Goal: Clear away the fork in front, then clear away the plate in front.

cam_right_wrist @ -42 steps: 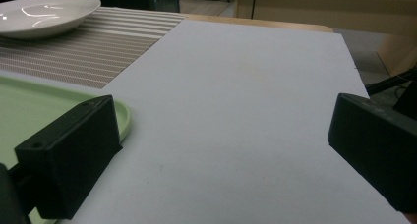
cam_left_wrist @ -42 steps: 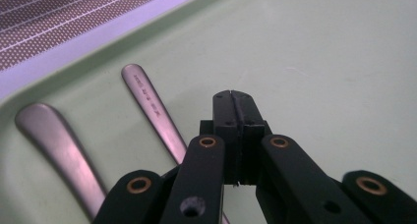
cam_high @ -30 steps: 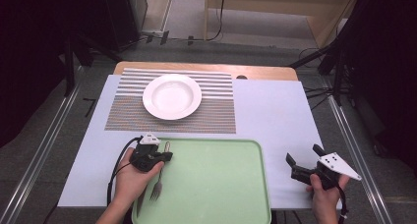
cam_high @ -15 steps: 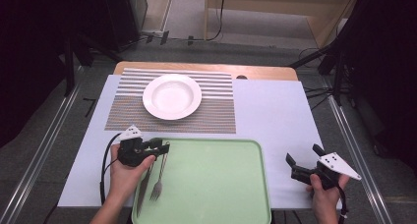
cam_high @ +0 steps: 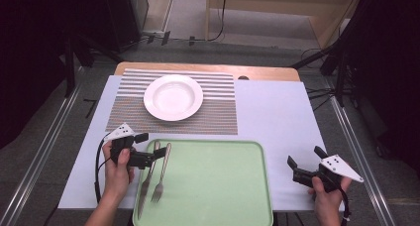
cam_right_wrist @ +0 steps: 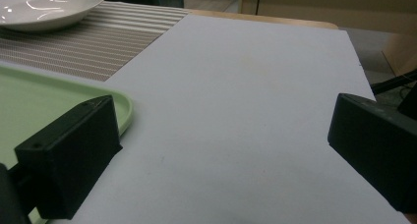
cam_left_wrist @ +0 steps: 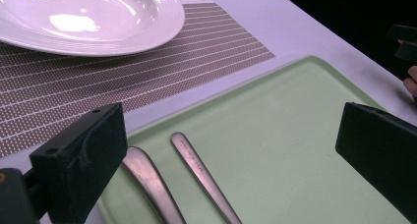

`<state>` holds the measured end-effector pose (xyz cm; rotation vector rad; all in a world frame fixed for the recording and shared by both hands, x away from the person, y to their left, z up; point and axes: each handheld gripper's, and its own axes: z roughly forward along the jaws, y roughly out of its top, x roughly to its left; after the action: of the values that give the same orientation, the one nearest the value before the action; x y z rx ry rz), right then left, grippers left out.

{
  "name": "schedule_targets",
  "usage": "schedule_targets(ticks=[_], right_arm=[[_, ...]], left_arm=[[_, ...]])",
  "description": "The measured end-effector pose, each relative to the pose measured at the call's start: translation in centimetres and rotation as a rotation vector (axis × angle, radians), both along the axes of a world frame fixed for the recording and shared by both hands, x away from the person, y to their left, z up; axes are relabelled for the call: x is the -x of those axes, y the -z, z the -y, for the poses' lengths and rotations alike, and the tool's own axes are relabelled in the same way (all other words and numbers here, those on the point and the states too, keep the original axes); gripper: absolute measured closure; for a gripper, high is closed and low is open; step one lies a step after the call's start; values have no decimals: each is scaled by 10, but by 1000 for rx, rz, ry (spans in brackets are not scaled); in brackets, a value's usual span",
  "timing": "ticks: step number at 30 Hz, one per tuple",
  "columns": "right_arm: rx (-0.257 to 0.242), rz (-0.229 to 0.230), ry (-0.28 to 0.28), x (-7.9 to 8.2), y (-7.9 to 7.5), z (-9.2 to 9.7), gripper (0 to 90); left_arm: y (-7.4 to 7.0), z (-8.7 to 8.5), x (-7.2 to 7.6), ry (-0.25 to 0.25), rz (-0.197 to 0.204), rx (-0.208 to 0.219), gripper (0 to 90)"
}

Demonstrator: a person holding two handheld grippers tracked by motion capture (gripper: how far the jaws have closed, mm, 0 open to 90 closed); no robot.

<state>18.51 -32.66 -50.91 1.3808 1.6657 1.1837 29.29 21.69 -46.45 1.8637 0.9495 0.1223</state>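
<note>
Left gripper (cam_high: 148, 147) newly open, leftward

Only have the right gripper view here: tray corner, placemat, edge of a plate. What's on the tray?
Observer: A fork and a knife lie side by side at the left end of the green tray.
Operator: Left gripper holding either?
Observer: No. The left gripper has just been opening its jaws. They stand wide over the two handles, and neither pad touches them.
Operator: Anything on the plate?
Observer: Nothing. The white plate sits empty on the striped placemat.
</note>
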Motion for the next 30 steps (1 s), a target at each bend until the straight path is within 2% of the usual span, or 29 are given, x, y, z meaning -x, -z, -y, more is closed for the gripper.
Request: schedule_targets(ticks=[13, 18, 21, 22, 26, 28, 30], right_arm=[[9, 9, 8, 5, -2, -2, 0], [2, 5, 10, 6, -3, -3, 0], [22, 21, 6, 5, -4, -3, 0], [15, 13, 8, 6, -4, -4, 0], [19, 21, 10, 6, -4, -2, 0], [-2, 12, 13, 7, -5, -3, 0], [2, 13, 10, 7, -4, -3, 0]], left_arm=[[-2, -3, -3, 9, 25, -2, 0], [-4, -4, -4, 6, 28, -3, 0], [-5, -4, -5, 10, 31, -10, 0], [-5, -4, -6, 11, 28, -9, 0], [-7, -5, -11, 10, 26, -3, 0], [-8, -5, -13, 10, 27, -8, 0], [-8, -6, -16, 10, 28, -13, 0]])
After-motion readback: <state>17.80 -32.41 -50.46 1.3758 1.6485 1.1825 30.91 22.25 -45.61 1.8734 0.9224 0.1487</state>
